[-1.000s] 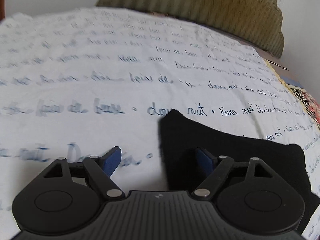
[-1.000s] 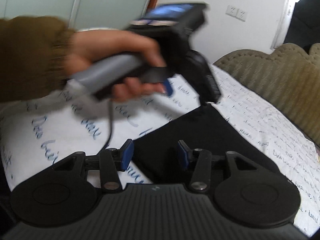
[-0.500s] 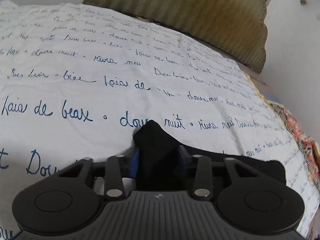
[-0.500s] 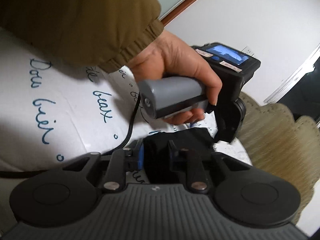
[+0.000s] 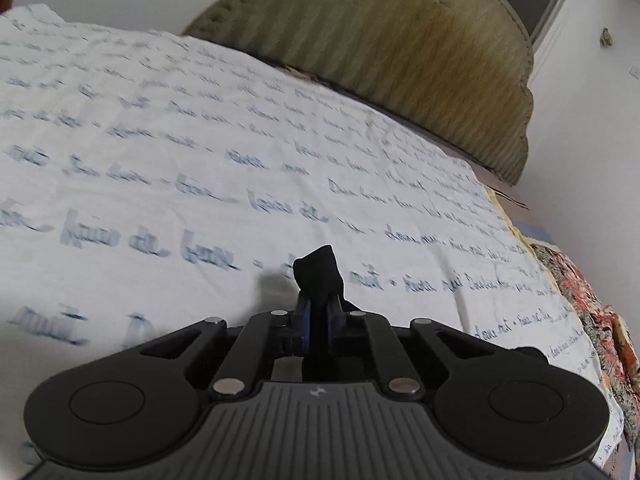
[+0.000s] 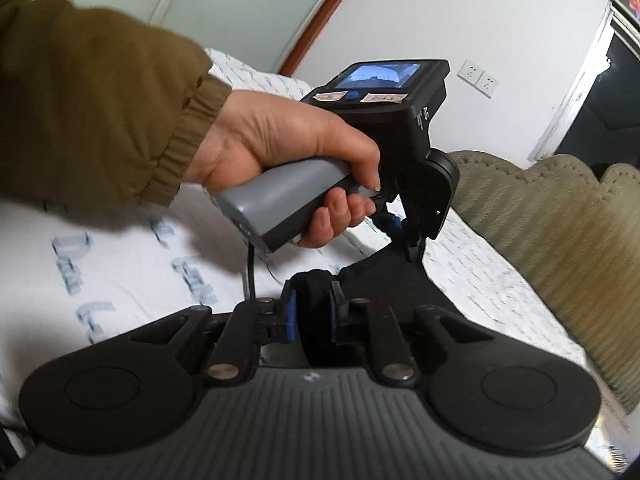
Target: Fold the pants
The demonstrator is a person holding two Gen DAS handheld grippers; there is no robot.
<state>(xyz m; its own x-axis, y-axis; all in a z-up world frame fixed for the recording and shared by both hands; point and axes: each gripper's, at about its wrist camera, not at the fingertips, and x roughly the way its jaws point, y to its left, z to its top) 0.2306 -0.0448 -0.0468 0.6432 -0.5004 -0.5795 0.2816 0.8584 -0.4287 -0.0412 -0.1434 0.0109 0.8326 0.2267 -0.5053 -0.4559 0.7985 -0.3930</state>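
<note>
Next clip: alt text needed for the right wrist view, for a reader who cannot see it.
The right tool is closing its blue-padded jaws on a bunched corner of black fabric pants over a white bedsheet with blue handwriting. Beyond, a hand in an olive sleeve holds the left tool, pinching another corner.

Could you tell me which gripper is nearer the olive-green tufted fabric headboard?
Left. The left gripper, clamped on the black pants, sits farther forward, toward the headboard; the right gripper, its jaws closing on the same pants, sits behind it.
</note>
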